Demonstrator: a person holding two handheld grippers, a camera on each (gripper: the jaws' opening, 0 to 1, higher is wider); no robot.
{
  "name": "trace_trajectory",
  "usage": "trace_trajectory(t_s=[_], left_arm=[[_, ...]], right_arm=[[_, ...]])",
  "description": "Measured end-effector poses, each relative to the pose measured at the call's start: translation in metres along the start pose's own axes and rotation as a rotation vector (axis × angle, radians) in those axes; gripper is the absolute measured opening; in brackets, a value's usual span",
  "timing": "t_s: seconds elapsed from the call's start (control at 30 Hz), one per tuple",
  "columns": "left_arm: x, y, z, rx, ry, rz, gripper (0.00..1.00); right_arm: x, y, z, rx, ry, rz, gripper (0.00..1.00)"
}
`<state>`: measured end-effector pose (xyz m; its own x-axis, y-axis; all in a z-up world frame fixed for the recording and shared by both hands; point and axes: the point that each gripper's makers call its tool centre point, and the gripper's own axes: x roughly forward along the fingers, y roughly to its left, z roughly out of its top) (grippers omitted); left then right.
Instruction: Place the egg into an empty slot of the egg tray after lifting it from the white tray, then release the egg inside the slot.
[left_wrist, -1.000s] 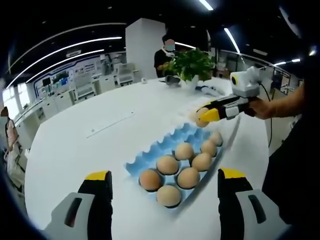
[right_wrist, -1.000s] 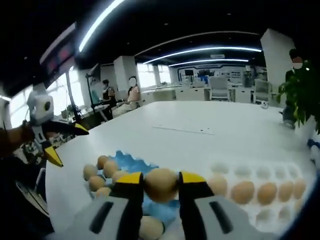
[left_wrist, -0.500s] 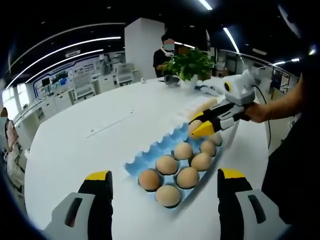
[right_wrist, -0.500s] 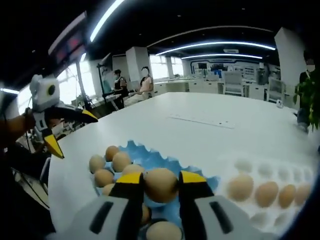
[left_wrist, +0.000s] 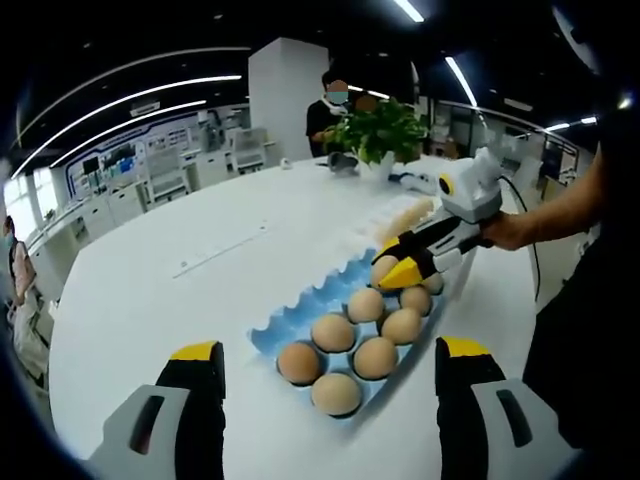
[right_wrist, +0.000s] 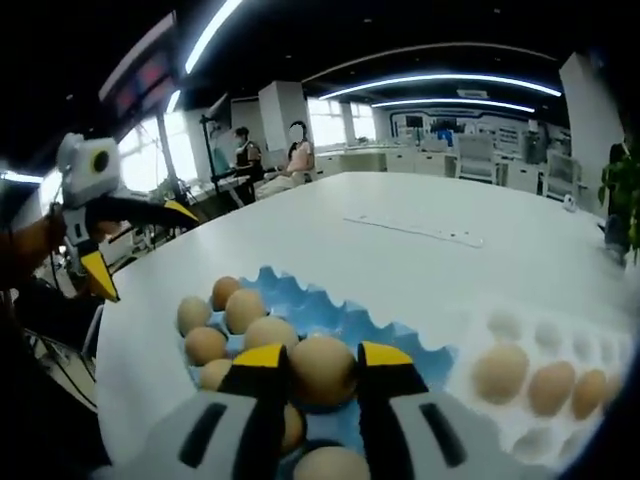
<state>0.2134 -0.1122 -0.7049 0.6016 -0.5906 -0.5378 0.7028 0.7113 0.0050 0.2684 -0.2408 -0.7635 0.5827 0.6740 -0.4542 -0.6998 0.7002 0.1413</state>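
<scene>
The right tongs (right_wrist: 322, 372) pinch the egg (right_wrist: 321, 370) by its round sides, over the blue egg tray (right_wrist: 330, 318). The left tongs (left_wrist: 327, 375) are wide open, holding nothing. The egg looks light, smooth and easy to crack, so a soft squeeze seems best.

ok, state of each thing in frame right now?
right gripper: shut on a tan egg, above the tray
left gripper: open, holding nothing
blue egg tray: partly filled with brown eggs, far slots free
white tray: a few eggs in it, some slots empty
</scene>
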Motion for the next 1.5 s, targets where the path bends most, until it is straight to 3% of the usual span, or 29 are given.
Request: trace_trajectory(t_s=[0.2,0.83,1.17,1.4,1.43,1.5], left_arm=[[-0.001,0.000,0.004,-0.019,-0.019,-0.002,0.88],[-0.003,-0.002,0.002,-0.012,-0.010,0.007,0.88],[-0.002,-0.003,0.002,-0.012,-0.012,0.006,0.88],[-0.003,-0.003,0.002,-0.009,-0.011,0.008,0.87],[-0.003,-0.003,0.002,-0.009,-0.012,0.006,0.87],[-0.002,-0.004,0.002,-0.010,-0.013,0.003,0.87]], right_arm=[[0.002,-0.001,-0.007,0.034,0.018,0.010,0.27],[0.000,0.003,-0.006,-0.001,0.015,0.029,0.27],[-0.012,-0.001,-0.008,0.053,0.020,0.028,0.28],[-0.044,-0.024,-0.003,0.079,-0.053,-0.065,0.26],[-0.050,-0.032,-0.002,0.122,-0.075,-0.090,0.27],[-0.062,-0.048,-0.004,0.128,-0.086,-0.144,0.27]])
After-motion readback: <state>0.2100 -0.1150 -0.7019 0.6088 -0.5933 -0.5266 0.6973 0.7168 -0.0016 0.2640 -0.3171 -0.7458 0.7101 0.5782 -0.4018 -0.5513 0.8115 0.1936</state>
